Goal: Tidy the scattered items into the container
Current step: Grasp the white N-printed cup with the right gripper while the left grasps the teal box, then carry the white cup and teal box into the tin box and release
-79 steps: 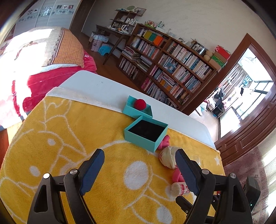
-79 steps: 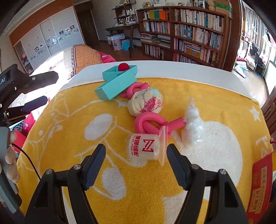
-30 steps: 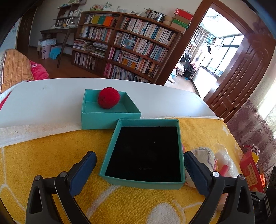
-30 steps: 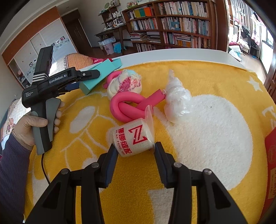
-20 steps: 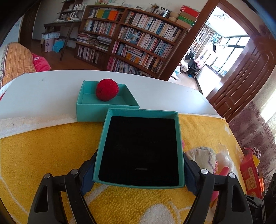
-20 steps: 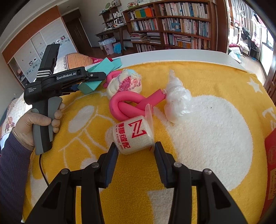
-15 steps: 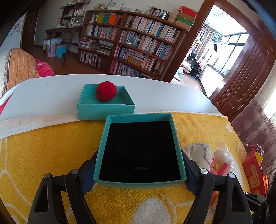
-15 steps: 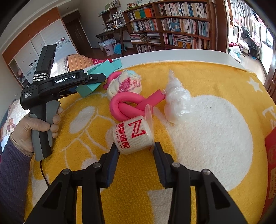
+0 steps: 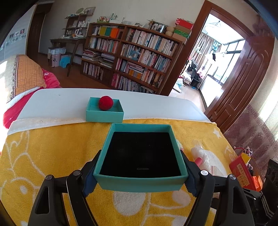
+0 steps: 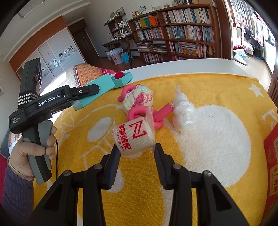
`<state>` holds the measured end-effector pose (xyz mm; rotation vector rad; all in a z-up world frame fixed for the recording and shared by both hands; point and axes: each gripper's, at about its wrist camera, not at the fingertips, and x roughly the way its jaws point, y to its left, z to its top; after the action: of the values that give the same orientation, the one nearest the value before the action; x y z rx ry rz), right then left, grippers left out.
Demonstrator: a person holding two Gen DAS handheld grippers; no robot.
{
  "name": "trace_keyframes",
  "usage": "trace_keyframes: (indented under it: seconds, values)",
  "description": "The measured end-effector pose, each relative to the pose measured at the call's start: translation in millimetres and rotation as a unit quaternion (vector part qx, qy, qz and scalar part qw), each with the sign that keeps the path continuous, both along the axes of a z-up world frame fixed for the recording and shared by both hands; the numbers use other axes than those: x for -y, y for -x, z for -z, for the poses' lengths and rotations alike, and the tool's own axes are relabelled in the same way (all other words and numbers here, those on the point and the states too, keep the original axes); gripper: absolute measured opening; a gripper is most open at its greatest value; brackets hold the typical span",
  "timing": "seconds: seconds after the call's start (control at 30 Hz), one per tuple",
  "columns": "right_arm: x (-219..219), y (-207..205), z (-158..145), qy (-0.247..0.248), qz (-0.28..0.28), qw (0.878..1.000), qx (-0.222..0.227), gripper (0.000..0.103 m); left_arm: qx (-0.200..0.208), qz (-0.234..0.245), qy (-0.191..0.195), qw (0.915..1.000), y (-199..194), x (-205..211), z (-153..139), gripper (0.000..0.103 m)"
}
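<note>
One red ball (image 9: 105, 102) in far teal box (image 9: 104, 116)

A sunlit room lined with books: a dark wooden bookcase (image 9: 139, 57) packed with volumes runs along the pale far wall (image 9: 139, 12), boxes and framed pictures on its top; beside it stands a wooden desk (image 9: 67, 45) with cluttered shelves above, a blue stool (image 9: 65, 60) and bins beneath; the floor (image 9: 69, 76) is polished wood; at left, a bed (image 9: 22, 78) with a checked orange cover and red quilt catches strong daylight; at right, an arched dark-wood doorway (image 9: 243, 69) opens onto a bright glazed sunroom (image 9: 213, 57); white-panelled wardrobes (image 10: 52, 57) with wood trim fill another wall.
</note>
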<state>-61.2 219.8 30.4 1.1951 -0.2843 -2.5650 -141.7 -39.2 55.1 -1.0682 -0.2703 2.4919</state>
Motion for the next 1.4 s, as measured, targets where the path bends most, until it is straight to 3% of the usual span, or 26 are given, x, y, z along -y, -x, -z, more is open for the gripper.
trace_keyframes:
  seconds: [0.33,0.6,0.83,1.03,1.4]
  values:
    - [-43.1,-32.0,-31.3,0.026,0.045,0.998,-0.039,0.043,-0.029,0.038,-0.011,0.9988,-45.6,-39.6,-42.0,0.082]
    - [-123.9,-88.4,-62.1,0.032,0.126,0.989,-0.076,0.043,-0.055,0.122,-0.021,0.9909,-81.8,-129.0,-71.7,0.082]
    - [-202.0,-129.2,-80.6,0.012,0.206,0.974,-0.093,0.043,-0.055,0.192,-0.032,0.9793,-108.1,-212.0,-79.4,0.082]
    - [-258.5,-148.6,-78.1,0.01,0.247,0.966,-0.074,0.043,-0.045,0.241,-0.036,0.9687,-123.7,-278.2,-76.7,0.082]
    - [-294.0,-147.0,-62.9,0.01,0.259,0.965,-0.05,0.043,-0.021,0.289,-0.033,0.9566,-130.2,-364.4,-60.7,0.082]
